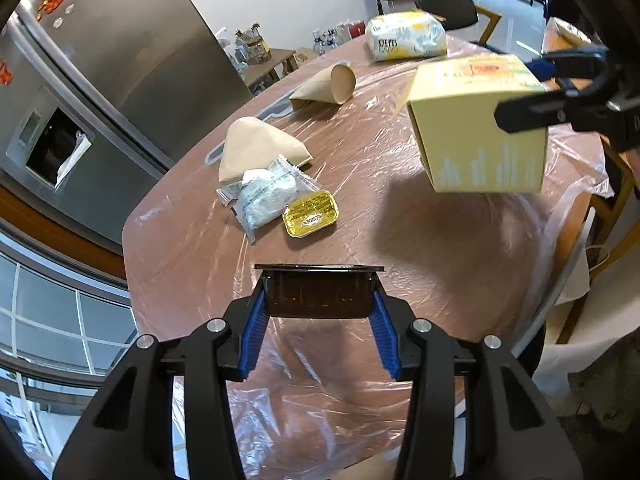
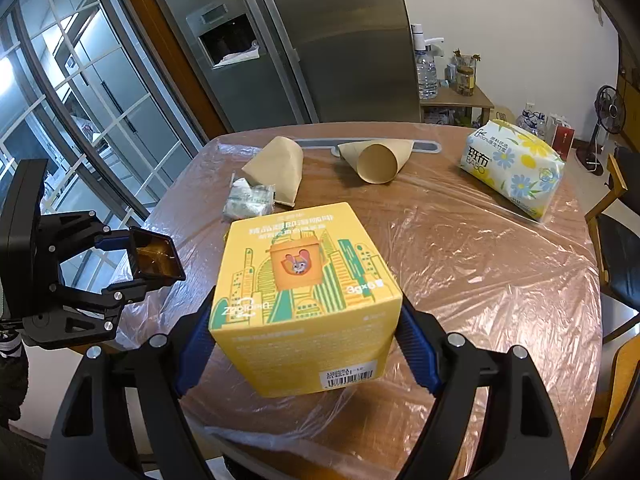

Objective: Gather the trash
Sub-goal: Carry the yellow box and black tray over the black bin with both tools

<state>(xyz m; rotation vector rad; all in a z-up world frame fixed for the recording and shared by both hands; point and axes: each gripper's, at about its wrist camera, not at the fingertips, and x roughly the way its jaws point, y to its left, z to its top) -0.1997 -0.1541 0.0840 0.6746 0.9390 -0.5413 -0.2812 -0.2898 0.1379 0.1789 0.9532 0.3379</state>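
My left gripper (image 1: 319,298) is shut on a small dark brown plastic tub (image 1: 319,288), held above the near part of the table; in the right wrist view the left gripper (image 2: 150,262) and the tub (image 2: 154,258) hang at the left edge. My right gripper (image 2: 306,320) is shut on a yellow cardboard box (image 2: 304,292) with a printed city picture, lifted off the table. The left wrist view has that box (image 1: 476,128) in the air at upper right. On the table lie clear wrappers (image 1: 268,196), a gold foil packet (image 1: 310,214) and two brown paper cones (image 1: 256,148) (image 1: 328,84).
The round wooden table (image 2: 480,280) is covered with crinkled plastic film. A flowered tissue pack (image 2: 514,166) lies at its far right. A steel fridge (image 2: 320,40) stands behind, windows at the left, chairs (image 2: 620,248) at the right edge.
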